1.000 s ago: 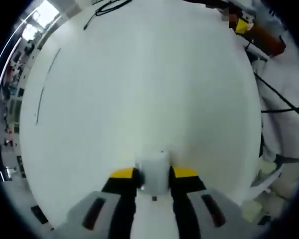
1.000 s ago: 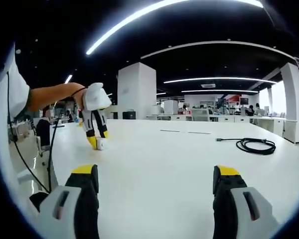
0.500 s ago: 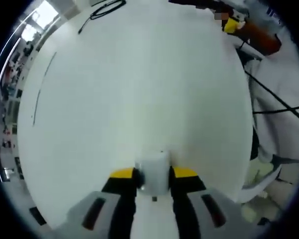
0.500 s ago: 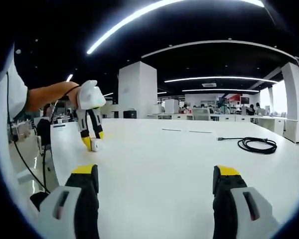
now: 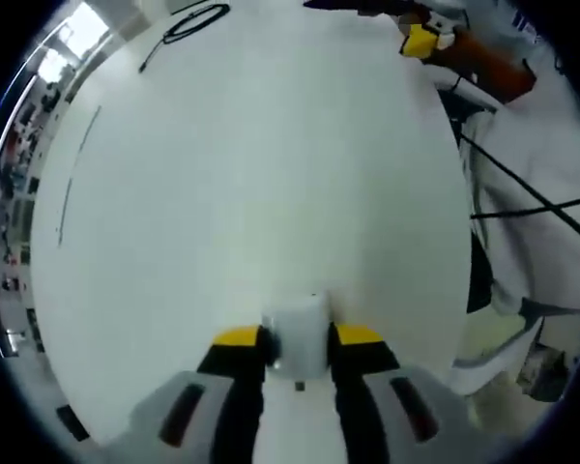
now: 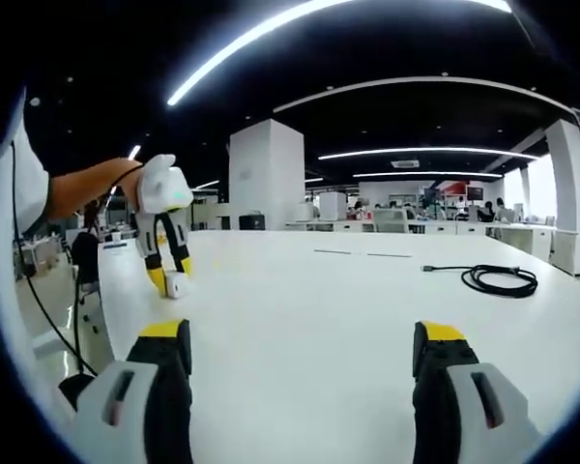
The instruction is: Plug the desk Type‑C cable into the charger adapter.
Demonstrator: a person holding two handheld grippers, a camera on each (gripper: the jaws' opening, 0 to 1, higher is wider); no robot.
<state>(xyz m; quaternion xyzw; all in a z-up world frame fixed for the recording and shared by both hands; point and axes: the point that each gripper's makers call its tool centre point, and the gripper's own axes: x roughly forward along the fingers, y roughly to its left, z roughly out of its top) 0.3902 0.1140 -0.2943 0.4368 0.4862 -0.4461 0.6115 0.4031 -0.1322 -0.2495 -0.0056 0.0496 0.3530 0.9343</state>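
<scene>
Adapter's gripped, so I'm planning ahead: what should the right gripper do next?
Probably reach the open right gripper toward the coiled black cable on the white table: the left gripper already clamps the white charger adapter, and the cable lies untouched.

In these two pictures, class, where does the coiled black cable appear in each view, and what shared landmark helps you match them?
Left gripper view: the coiled black cable lies near the top edge, left of centre, on the white table.
Right gripper view: it lies at middle right on the tabletop.
Shared landmark: the white charger adapter between the left gripper's jaws, seen far left.
</scene>
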